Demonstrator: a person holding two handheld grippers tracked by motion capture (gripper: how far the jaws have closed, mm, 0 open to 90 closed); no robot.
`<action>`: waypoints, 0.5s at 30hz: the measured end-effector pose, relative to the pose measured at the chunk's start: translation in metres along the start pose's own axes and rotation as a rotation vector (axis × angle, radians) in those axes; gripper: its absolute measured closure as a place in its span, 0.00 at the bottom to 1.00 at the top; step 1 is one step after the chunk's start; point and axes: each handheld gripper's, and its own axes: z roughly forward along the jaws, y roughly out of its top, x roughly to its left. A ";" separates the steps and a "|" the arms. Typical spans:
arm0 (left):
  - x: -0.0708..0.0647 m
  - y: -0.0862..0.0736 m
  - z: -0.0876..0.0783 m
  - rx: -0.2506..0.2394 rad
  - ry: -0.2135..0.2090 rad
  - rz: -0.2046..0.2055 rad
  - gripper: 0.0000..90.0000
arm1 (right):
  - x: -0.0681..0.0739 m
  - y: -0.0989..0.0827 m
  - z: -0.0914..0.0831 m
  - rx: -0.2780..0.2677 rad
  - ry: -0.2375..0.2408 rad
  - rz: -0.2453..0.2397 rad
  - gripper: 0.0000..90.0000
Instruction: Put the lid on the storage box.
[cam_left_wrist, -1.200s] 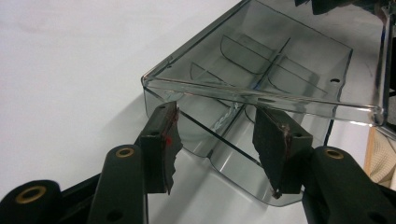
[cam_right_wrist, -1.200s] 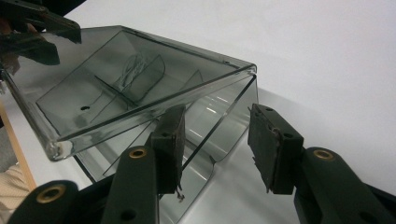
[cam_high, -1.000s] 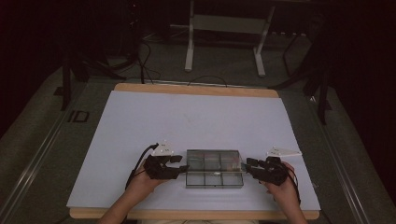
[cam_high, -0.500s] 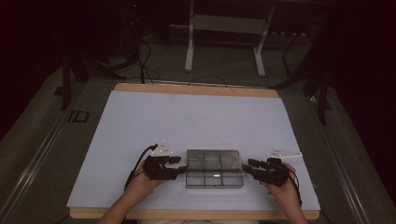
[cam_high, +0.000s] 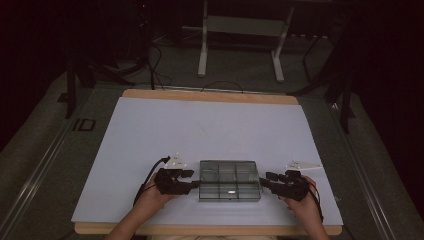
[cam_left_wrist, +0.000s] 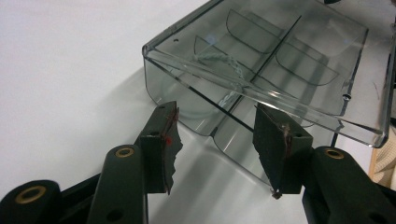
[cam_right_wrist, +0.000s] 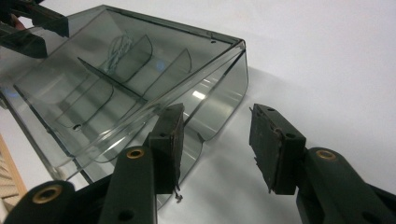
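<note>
A clear box (cam_high: 229, 180) with inner dividers lies flat on the table (cam_high: 210, 125), near its front edge and about midway between the left and right edges. The left gripper (cam_high: 192, 180) sits at the box's left end and the right gripper (cam_high: 265, 181) at its right end, each held low over the table. In the left gripper view the jaws stand partly apart, with a rounded end wall of the box (cam_left_wrist: 261, 70) between them; neither pad visibly presses on the plastic. In the right gripper view the jaws are likewise partly apart: the left-hand jaw lies against or just in front of the box's (cam_right_wrist: 140, 84) end wall, and I cannot tell whether it touches, while the other jaw stands over bare table. A short twist of string (cam_left_wrist: 219, 58) lies in one compartment.
</note>
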 end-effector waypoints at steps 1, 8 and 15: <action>0.000 -0.001 0.000 0.001 -0.002 -0.004 0.56 | 0.000 0.000 0.000 0.001 0.000 0.001 0.61; 0.005 -0.006 0.004 0.025 0.009 -0.017 0.56 | -0.001 -0.001 0.002 0.000 0.001 0.002 0.61; 0.010 -0.010 0.004 0.022 0.002 -0.043 0.55 | -0.003 -0.002 0.004 0.005 -0.006 0.004 0.60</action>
